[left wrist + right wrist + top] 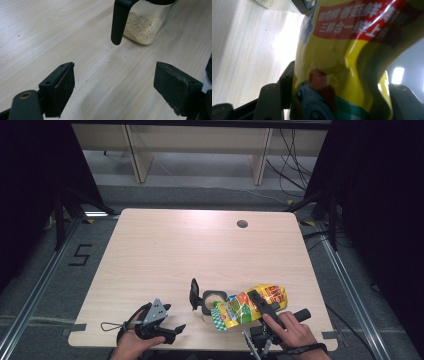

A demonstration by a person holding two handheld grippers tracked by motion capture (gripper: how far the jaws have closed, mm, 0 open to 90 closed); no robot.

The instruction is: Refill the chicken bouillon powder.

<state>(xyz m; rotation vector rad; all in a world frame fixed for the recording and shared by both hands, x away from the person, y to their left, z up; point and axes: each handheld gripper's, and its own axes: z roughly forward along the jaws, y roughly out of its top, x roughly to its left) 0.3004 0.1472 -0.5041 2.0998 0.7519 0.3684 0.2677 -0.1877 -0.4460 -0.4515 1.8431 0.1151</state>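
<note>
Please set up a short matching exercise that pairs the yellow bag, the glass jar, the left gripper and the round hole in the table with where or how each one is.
Things:
1. yellow bag
2. glass jar
3. left gripper
4. round hole

States or places:
a. open, with nothing between its jaws
b. clamped in the right gripper, tipped toward the jar
c. far side of the table, toward the right
d. standing on the table with pale granules at the bottom

Pairs: 1-b, 2-d, 3-a, 4-c
</note>
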